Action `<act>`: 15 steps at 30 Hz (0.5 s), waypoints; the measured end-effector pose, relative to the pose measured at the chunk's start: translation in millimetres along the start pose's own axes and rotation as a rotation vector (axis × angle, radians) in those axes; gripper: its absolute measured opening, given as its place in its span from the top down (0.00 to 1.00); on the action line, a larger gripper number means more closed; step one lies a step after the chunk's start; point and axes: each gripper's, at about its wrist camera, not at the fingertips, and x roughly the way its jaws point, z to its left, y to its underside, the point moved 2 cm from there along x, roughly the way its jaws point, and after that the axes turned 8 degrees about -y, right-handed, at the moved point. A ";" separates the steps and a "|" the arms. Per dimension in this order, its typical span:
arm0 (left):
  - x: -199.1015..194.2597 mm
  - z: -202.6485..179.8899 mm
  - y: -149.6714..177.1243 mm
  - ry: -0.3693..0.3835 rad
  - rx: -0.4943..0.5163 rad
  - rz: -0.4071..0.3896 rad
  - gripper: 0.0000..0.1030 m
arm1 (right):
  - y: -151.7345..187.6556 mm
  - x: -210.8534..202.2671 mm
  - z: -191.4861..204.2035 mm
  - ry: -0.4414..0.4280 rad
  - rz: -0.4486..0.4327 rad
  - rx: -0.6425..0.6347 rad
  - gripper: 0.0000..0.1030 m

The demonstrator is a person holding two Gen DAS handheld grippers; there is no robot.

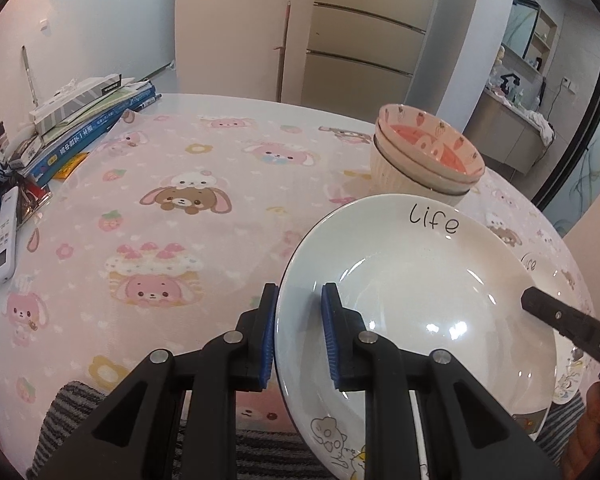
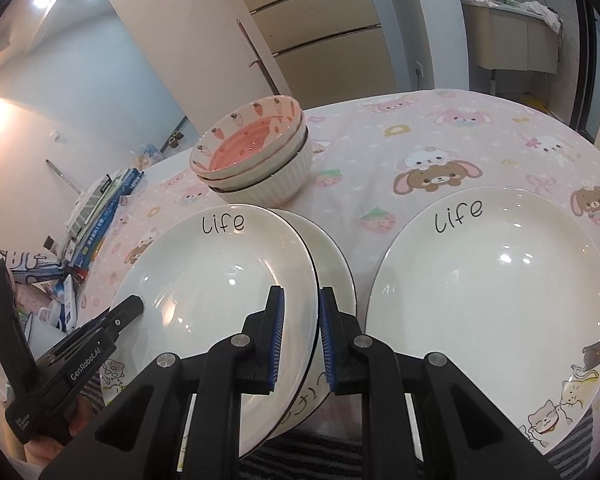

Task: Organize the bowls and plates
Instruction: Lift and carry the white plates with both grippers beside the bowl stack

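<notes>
Roughly halfway, I'd judge. My left gripper (image 1: 300, 336) and right gripper (image 2: 301, 336) both have jaws clenched on the rim of the top "life" plate (image 2: 220, 276), w/ a second plate (image 2: 332, 264) directly under it. A third plate (image 2: 492, 280) lies apart at 3 o'clock, not yet stacked. At 12, bowl stack (image 2: 256, 160) done: strawberry bowl nested in others, nothing inside. All on tabletop (image 2: 440, 136).

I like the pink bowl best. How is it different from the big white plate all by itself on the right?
The pink bowl is small and deep; the white plate is wide and shallow. The bowl has strawberries inside; the plate says "life" and has cats on its rim. The bowl sits stacked on other bowls; the plate lies alone on the tablecloth. Both are round and empty.
</notes>
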 end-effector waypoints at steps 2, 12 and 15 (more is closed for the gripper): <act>-0.1 -3.0 2.5 0.001 0.016 -0.002 0.82 | 0.5 0.8 -3.1 0.006 0.002 0.005 0.82; 10.0 -7.9 6.5 -0.024 0.047 0.018 0.82 | 2.7 2.2 -3.6 0.018 0.015 -0.007 0.80; 11.5 -10.8 8.3 -0.027 0.062 0.019 0.82 | 2.4 4.1 -5.2 0.034 0.021 -0.007 0.80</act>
